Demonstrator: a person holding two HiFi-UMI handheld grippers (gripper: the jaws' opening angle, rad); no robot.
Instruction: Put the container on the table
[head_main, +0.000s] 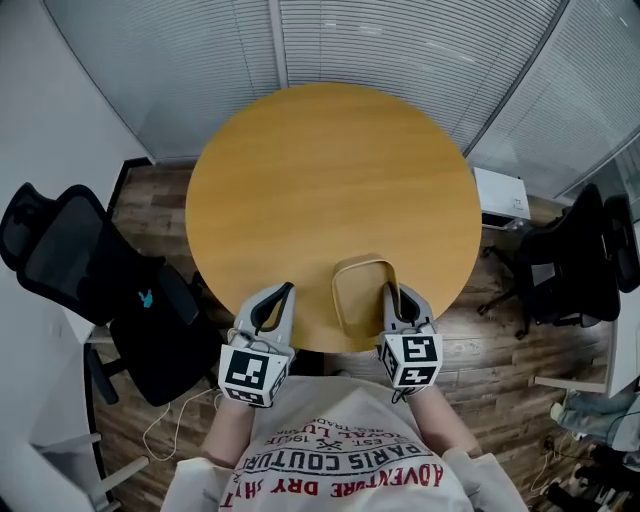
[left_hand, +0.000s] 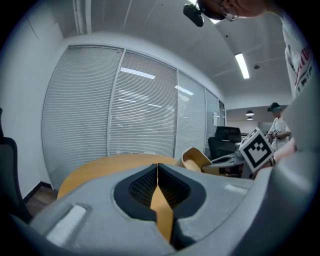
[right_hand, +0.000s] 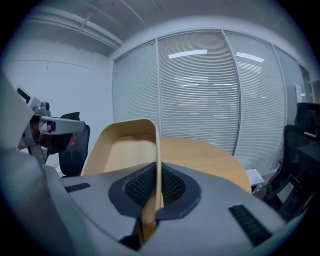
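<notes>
The container (head_main: 362, 295) is a shallow tan tray with rounded corners, open side up, over the near edge of the round wooden table (head_main: 330, 170). My right gripper (head_main: 393, 293) is shut on the tray's right rim; in the right gripper view the thin rim (right_hand: 158, 165) runs up between the pads and the container (right_hand: 125, 147) spreads to the left. My left gripper (head_main: 284, 291) is shut with nothing in it, to the left of the tray and apart from it. In the left gripper view the container (left_hand: 196, 159) shows to the right of the left gripper (left_hand: 157, 169).
A black office chair (head_main: 90, 265) stands left of the table and another (head_main: 580, 260) to the right. A white box (head_main: 503, 195) lies on the wood floor by the table's right side. Blinds close off the far walls. A person (left_hand: 277, 129) stands far back.
</notes>
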